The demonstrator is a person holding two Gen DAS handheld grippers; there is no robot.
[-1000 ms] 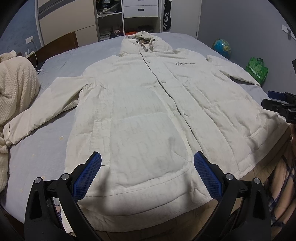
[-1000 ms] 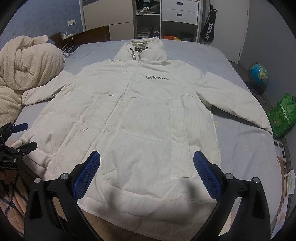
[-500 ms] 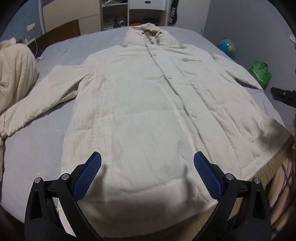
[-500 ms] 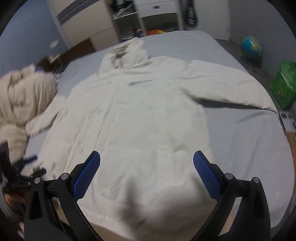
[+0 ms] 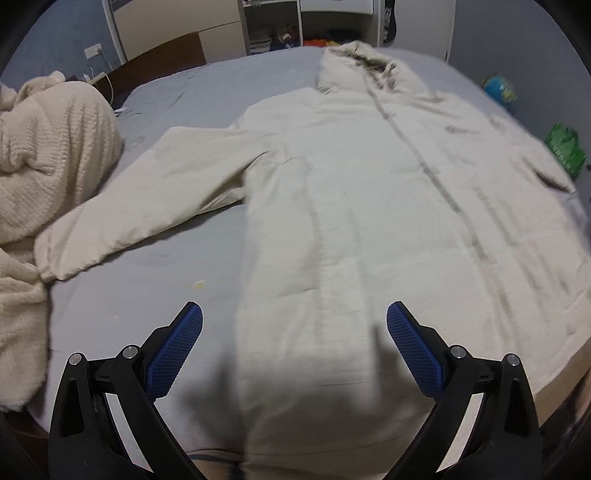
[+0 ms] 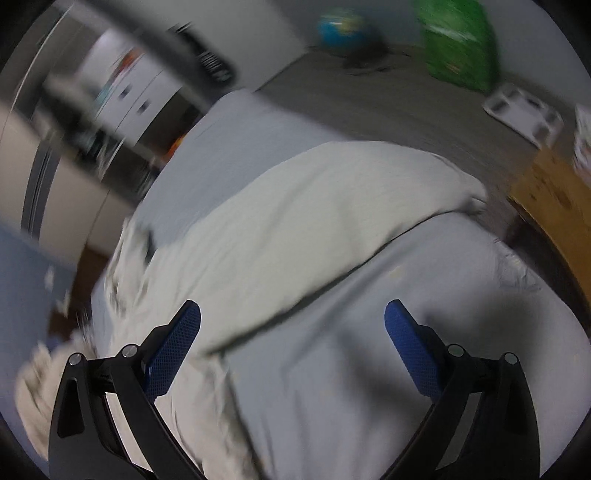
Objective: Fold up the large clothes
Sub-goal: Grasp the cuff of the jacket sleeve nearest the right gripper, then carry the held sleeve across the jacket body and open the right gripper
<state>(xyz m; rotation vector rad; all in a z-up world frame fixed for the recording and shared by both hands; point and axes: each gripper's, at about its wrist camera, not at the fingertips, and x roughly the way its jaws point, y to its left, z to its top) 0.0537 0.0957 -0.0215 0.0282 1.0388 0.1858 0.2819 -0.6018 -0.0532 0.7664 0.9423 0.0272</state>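
A large cream hooded coat (image 5: 369,206) lies spread flat, front up, on a grey bed (image 5: 155,291). Its left sleeve (image 5: 147,206) stretches out toward the left. My left gripper (image 5: 294,347) is open and empty, just above the coat's lower left hem. In the blurred, tilted right wrist view the coat's right sleeve (image 6: 314,229) runs diagonally across the bed sheet (image 6: 406,369). My right gripper (image 6: 292,347) is open and empty, low over the sheet just below that sleeve.
A cream knitted blanket (image 5: 48,158) is heaped at the bed's left side. A wardrobe and shelves (image 5: 273,22) stand behind the bed. A globe (image 6: 343,26), a green bag (image 6: 458,44), a white scale (image 6: 524,110) and a cardboard box (image 6: 550,195) sit on the floor to the right.
My left gripper has swung left toward the coat's left side and sleeve. My right gripper has swung fast to the right and tilted, now over the right sleeve and bed edge.
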